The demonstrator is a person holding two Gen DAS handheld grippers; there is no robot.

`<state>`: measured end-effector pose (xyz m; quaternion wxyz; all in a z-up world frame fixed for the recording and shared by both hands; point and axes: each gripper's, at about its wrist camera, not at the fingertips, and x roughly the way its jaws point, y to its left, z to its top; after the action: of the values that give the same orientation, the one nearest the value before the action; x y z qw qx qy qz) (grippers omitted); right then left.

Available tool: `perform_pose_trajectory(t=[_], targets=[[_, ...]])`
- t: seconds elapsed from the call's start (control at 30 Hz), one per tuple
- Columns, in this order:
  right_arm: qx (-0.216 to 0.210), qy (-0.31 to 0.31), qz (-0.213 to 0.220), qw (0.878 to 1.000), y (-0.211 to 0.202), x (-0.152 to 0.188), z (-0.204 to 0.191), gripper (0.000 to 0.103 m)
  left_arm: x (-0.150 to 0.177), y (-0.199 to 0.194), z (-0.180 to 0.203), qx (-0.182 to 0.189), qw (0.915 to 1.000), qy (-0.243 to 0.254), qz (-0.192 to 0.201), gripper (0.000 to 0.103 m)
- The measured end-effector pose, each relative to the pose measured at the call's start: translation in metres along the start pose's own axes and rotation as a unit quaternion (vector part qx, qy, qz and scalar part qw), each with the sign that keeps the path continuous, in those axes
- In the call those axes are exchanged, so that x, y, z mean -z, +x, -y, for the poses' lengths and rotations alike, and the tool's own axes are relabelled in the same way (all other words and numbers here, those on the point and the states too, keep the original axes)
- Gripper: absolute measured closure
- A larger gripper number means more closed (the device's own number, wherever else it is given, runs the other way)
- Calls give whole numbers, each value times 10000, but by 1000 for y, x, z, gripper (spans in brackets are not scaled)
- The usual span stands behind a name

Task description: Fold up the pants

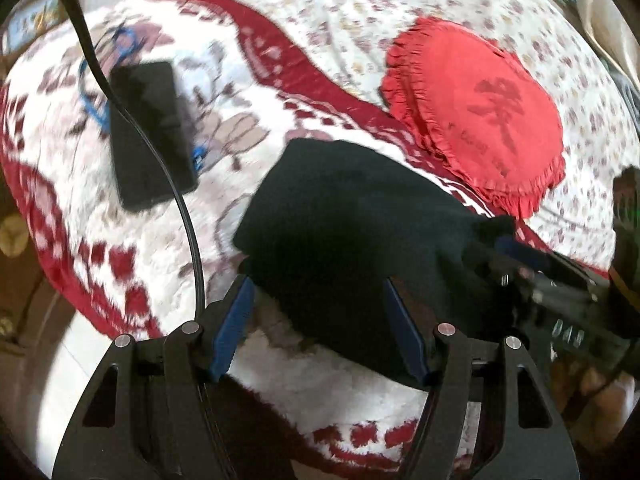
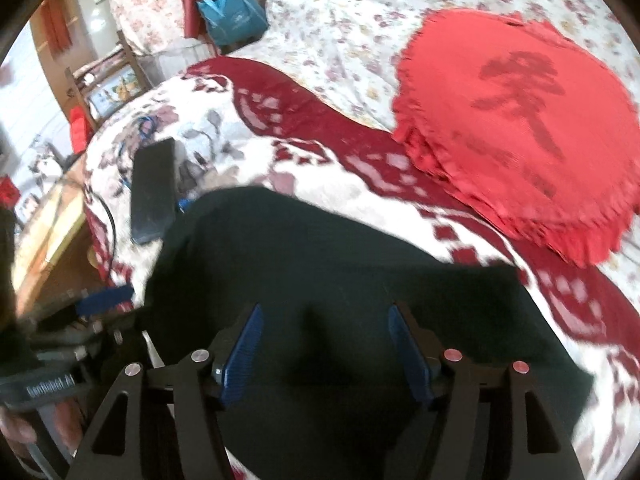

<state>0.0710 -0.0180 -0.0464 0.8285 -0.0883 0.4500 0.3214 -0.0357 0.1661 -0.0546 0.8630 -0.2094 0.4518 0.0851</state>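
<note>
Black fabric is what's sitting dead ahead: the folded pair of black cloth pants (image 1: 352,216) (image 2: 352,300) is lying as a compact bundle on the red-and-white patterned fleece blanket (image 1: 168,240) (image 2: 320,160) covering the bed. The left hand-held gripper (image 1: 316,292) is hovering with its blue-padded fingers spread wide, one on each side of the near edge of the bundle, gripping nothing. The right hand-held gripper (image 2: 324,324) is sitting right over the pants, also spread wide with nothing between the pads, and the cloth is filling the space in front of it. From the left one, the right one is showing up off to the right side, at the pants' corner.

Past the pants and to the right of both, a round red frilled cushion with a dark character on it (image 1: 480,116) (image 2: 516,128) is resting on the floral bedsheet (image 1: 360,8) (image 2: 352,20). Ahead and to the left, a flat black rectangular phone-like slab (image 1: 150,132) (image 2: 154,190) is lying on the blanket, with a black cable (image 1: 120,96) crossing over it.
</note>
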Motion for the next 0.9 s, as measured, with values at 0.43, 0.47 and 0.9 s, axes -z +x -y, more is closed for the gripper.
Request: perform_pose_trajectory(t=[0.43,0.47,0.9], targets=[[-750,-511,-297,9954,89,-78,-35,27,1,32,-28,376,9916,-1098,-565,25],[-773,-512,-336,9951,96,-79,-35,25,1,34,-28,381,9916,-1106,-547,23],[-1809,384,82,9827,83,-80,-3,70,-12,5,-2,811,9935,-729,321,81]])
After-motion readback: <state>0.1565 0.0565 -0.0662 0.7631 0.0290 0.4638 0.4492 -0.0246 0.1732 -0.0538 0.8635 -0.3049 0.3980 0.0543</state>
